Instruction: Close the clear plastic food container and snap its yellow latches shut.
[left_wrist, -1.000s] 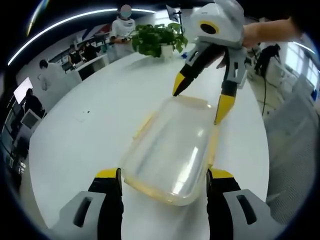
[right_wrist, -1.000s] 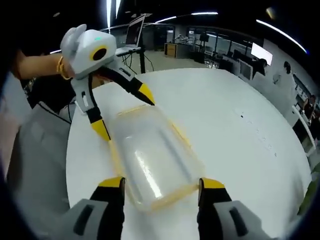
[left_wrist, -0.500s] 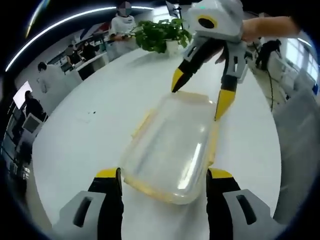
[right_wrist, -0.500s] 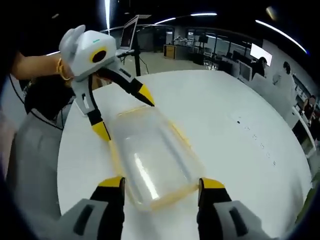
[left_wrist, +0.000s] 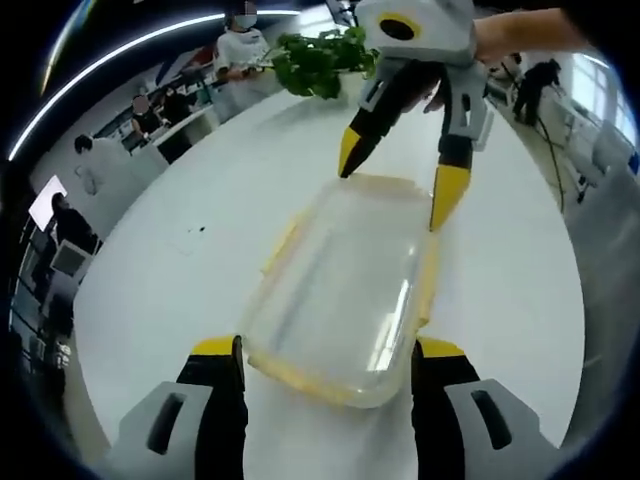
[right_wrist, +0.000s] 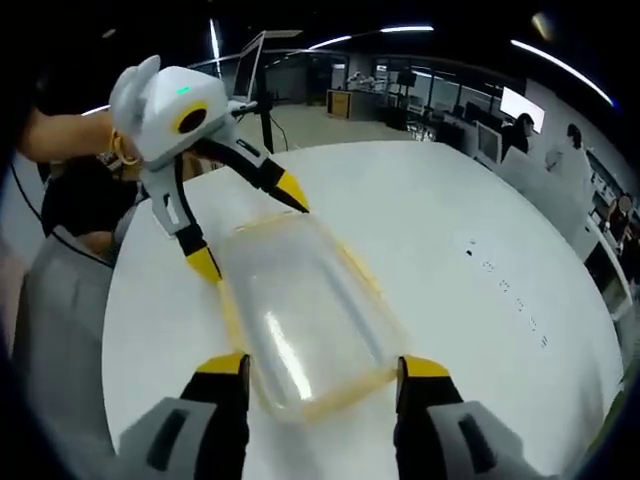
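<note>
Left gripper view: container (left_wrist: 345, 290) between open fingers (left_wrist: 220, 350).

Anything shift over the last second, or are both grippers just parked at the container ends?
Little changed. The left gripper and right gripper stay open, each straddling one short end of the clear container on the white table, lid down. Nothing was gripped or released. Only the cameras tilted slightly.

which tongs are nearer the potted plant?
Right. The right tongs straddle the container's far end, toward the potted plant; the left tongs straddle the opposite end.
</note>
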